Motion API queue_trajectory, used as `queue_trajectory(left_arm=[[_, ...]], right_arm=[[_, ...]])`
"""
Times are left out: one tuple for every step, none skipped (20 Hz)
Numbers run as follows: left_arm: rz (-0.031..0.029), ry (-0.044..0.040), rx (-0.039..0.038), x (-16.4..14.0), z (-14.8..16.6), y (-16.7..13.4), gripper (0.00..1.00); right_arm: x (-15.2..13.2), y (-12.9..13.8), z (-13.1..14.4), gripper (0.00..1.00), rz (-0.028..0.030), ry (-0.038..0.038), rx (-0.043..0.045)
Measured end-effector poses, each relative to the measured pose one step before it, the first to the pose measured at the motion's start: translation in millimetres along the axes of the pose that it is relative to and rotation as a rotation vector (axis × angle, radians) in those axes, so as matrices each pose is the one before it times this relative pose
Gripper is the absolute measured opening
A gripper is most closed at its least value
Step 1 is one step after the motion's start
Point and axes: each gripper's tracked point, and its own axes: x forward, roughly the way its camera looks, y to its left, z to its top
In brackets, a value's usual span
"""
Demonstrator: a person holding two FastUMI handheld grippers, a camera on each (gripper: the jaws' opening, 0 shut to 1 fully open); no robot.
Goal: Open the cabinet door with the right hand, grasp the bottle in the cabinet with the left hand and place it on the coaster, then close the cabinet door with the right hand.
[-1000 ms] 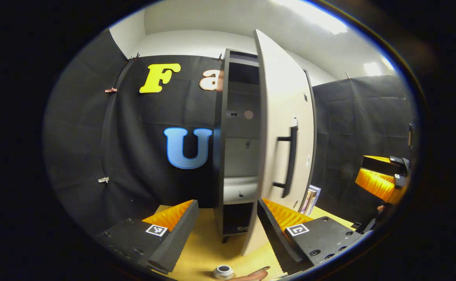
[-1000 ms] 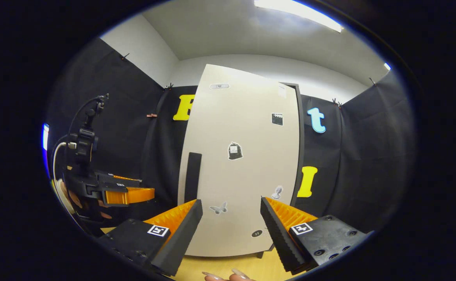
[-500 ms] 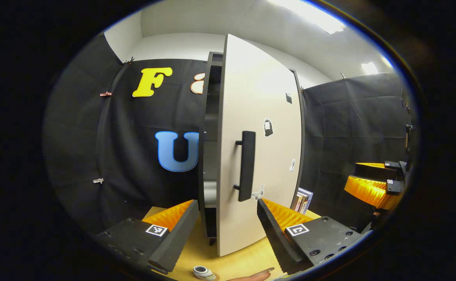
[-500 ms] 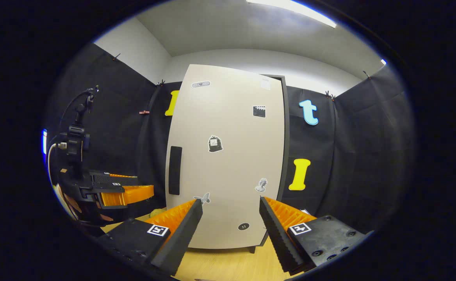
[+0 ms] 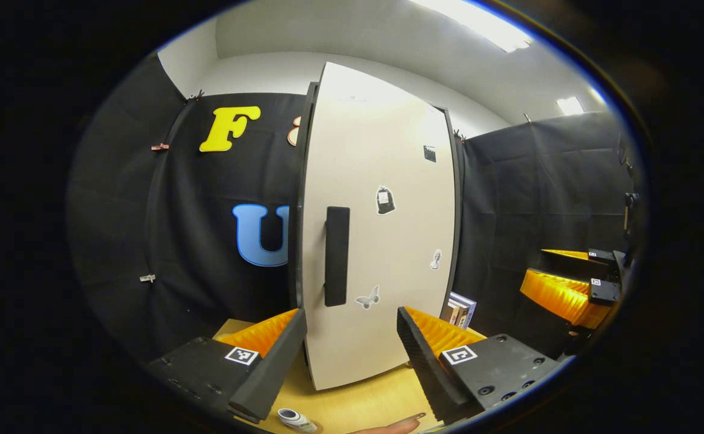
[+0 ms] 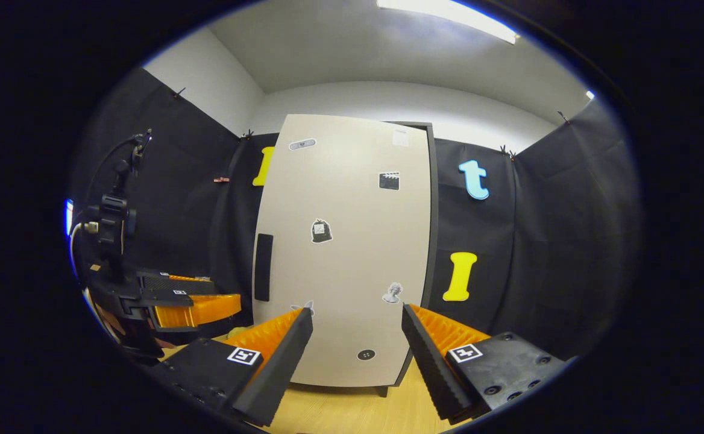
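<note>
The tall cabinet's pale door (image 5: 382, 241) with its dark bar handle (image 5: 336, 256) stands against the cabinet front, shut or nearly so. The same door (image 6: 340, 253) and handle (image 6: 263, 267) face me in the right gripper view. My right gripper (image 6: 355, 361) is open and empty a little in front of the door's lower part, not touching it. My left gripper (image 5: 352, 355) is open with nothing between its fingers. The bottle's pale top (image 5: 296, 419) peeks in at the bottom edge below the left gripper, over the wooden table (image 5: 364, 401). What it rests on is hidden.
Several books (image 5: 460, 308) lean by the cabinet's right foot. The right gripper (image 5: 569, 289) hangs at the far right of the left gripper view, and the left gripper (image 6: 174, 298) at the left of the right gripper view. A fingertip (image 5: 391, 427) shows at the bottom.
The door has swung from well ajar to against the cabinet, hiding the shelves. The right gripper has drawn back a little from the door. The bottle top has slid left in the left gripper view.
</note>
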Motion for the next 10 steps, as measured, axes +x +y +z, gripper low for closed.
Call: queue_trajectory(left_arm=[[0.00000, -0.00118, 0.00727, -0.62, 0.15, -1.80, 0.95], [0.00032, 0.00007, 0.00900, 1.03, 0.24, -1.37, 0.95], [-0.00115, -0.00069, 0.00912, 0.92, -0.31, -1.40, 0.95], [-0.00182, -0.00095, 0.00657, 0.76, 0.53, -1.23, 0.95], [-0.00400, 0.00022, 0.00266, 2.61, -0.02, -1.09, 0.95], [-0.00640, 0.00168, -0.00137, 0.77, -1.77, -1.80, 0.95], [-0.00606, 0.00171, -0.00311, 1.11, -1.20, -2.31, 0.95], [-0.00392, 0.00155, -0.00244, 2.05, 0.17, -1.96, 0.95], [-0.00059, 0.00242, 0.00147, -1.04, -1.26, -1.06, 0.95], [0.00411, -0.00070, 0.00519, 0.93, 0.44, -0.30, 0.95]], right_arm=[[0.05, -1.20, -1.77, 0.98, -0.00812, 0.01080, 0.01038], [-0.32, -2.34, -0.56, 0.98, -0.01623, 0.00545, 0.01217], [0.09, -4.24, 1.34, 0.98, -0.02613, -0.00654, 0.00519], [1.62, -4.50, 3.21, 0.98, -0.02074, -0.01531, -0.00111], [0.37, -1.90, 2.34, 0.98, -0.01408, -0.01524, -0.00235], [0.53, 0.29, 1.60, 0.98, -0.00314, -0.00784, -0.00360], [0.73, 1.41, 1.04, 0.98, -0.00271, -0.00440, -0.00394], [0.15, -0.79, 0.21, 0.98, -0.00499, -0.00160, -0.00834], [0.34, -2.84, -0.57, 0.98, -0.00419, -0.00096, -0.00924], [0.14, -1.95, 0.20, 0.98, -0.00283, -0.00105, -0.00561]])
